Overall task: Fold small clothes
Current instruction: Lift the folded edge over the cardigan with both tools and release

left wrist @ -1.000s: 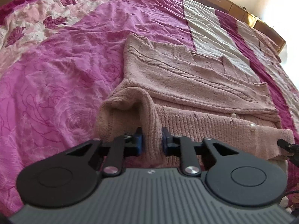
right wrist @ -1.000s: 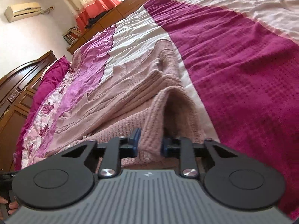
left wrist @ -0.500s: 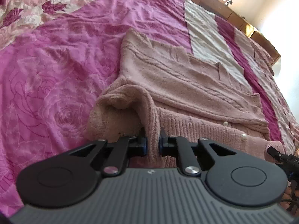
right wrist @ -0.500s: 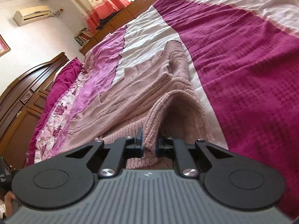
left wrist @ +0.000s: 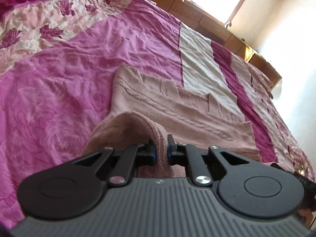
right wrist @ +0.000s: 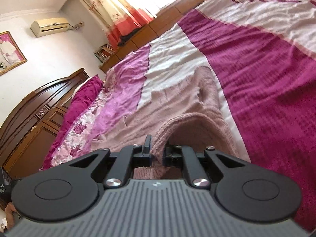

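A dusty-pink knitted cardigan (left wrist: pixel 177 108) lies spread on the bed, with its near hem lifted. My left gripper (left wrist: pixel 160 148) is shut on the ribbed hem at the cardigan's left corner and holds it raised off the bedspread. My right gripper (right wrist: pixel 157 150) is shut on the hem at the right corner of the cardigan (right wrist: pixel 177 102), and the knit arches up over the fingers. The far part of the garment stays flat on the bed. The cloth hides the fingertips' inner faces.
The bed carries a magenta, pink and cream bedspread (left wrist: pixel 69 69). A dark wooden headboard (right wrist: pixel 39 106) and a wooden ledge (left wrist: pixel 207 19) border it. The other gripper's body shows at the left wrist view's right edge (left wrist: pixel 304 179).
Both grippers closed tighter on the hem and lifted it; the views tilted up, showing more of the room. The buttoned front edge has dropped out of sight.
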Demonstrator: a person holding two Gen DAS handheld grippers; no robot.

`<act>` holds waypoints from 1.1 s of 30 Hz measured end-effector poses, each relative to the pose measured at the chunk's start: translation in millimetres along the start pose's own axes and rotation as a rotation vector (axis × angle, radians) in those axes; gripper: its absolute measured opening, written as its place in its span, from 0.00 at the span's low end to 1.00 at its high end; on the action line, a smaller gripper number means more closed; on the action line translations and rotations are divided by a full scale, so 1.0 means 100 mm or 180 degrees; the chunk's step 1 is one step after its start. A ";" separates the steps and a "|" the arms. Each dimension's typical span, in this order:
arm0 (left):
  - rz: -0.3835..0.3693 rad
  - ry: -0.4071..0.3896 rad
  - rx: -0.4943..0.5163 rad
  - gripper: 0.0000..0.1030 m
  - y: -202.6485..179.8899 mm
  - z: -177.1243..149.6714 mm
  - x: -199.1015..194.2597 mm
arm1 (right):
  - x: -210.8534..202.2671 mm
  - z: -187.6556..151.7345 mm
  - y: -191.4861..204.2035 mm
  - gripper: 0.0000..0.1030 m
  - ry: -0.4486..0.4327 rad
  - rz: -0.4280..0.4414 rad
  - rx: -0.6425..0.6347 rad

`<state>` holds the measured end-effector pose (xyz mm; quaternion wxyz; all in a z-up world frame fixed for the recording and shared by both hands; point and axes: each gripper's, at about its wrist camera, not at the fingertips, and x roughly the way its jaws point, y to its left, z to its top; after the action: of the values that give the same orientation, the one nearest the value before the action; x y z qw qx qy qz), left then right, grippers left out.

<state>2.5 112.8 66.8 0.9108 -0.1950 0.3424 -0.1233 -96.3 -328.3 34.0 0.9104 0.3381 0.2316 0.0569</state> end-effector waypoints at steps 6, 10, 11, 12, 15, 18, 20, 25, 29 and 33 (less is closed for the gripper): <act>-0.0034 -0.0195 -0.0053 0.11 -0.04 0.13 -0.11 | -0.05 0.13 0.10 0.08 -0.0157 0.0088 -0.0026; -0.0064 -0.0401 -0.0016 0.11 -0.12 0.27 -0.20 | -0.07 0.28 0.21 0.08 -0.0309 0.0159 -0.0100; -0.0071 -0.0462 0.0000 0.11 -0.15 0.32 -0.22 | -0.07 0.32 0.25 0.08 -0.0338 0.0176 -0.0120; -0.0075 -0.0507 0.0016 0.11 -0.18 0.36 -0.23 | -0.07 0.36 0.28 0.08 -0.0366 0.0192 -0.0144; -0.0066 -0.0609 0.0059 0.11 -0.25 0.50 -0.21 | -0.03 0.52 0.36 0.08 -0.0460 0.0221 -0.0204; -0.0027 -0.0661 0.0046 0.11 -0.28 0.63 -0.14 | 0.05 0.68 0.44 0.08 -0.0539 0.0234 -0.0255; 0.0021 -0.0706 0.0046 0.11 -0.30 0.71 -0.09 | 0.12 0.79 0.49 0.08 -0.0592 0.0227 -0.0308; 0.0144 -0.0787 0.0054 0.11 -0.32 0.87 0.09 | 0.43 1.10 0.58 0.08 -0.0689 0.0154 -0.0368; 0.0292 -0.0727 0.0029 0.11 -0.27 0.95 0.37 | 0.81 1.24 0.61 0.08 -0.0656 -0.0003 -0.0441; 0.0380 -0.0578 -0.0018 0.11 -0.16 0.98 0.73 | 1.23 1.24 0.58 0.08 -0.0545 -0.0206 -0.0514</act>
<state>120.4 99.0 99.5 0.9432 -0.1872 0.2698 -0.0496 73.0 -324.7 106.1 0.9525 0.2596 0.1585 0.0169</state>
